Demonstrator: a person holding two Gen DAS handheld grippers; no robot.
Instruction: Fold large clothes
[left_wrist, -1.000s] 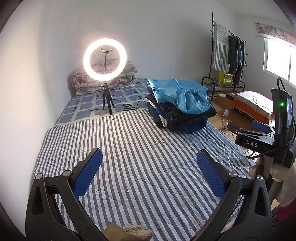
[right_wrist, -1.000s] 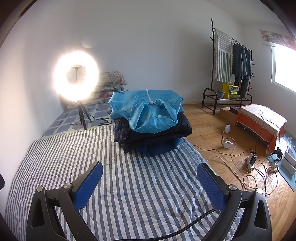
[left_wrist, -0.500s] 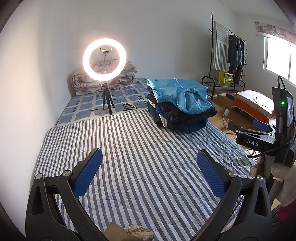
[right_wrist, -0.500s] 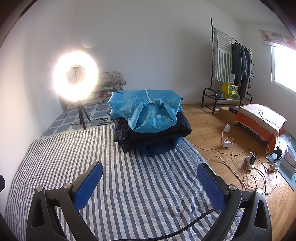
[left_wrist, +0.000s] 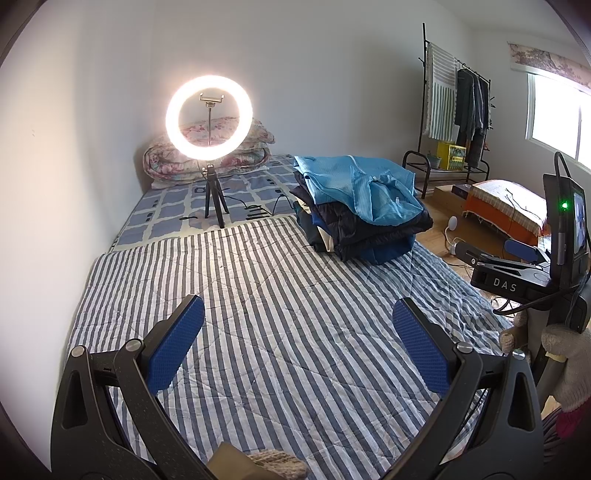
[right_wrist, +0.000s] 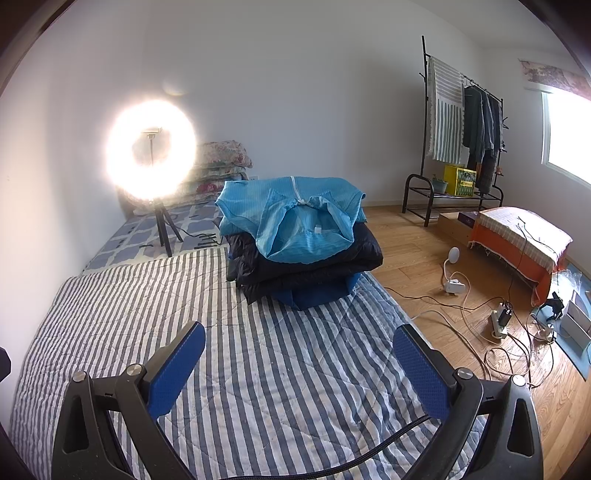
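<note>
Both grippers hang above the striped quilt with blue-padded fingers spread wide and nothing between them: the left gripper over its middle, the right gripper nearer its right edge. At the quilt's far right corner sits the stack of folded clothes, a light blue garment on top of dark ones. Behind the far edge, a lit ring light stands on its tripod on the checked bedding.
</note>
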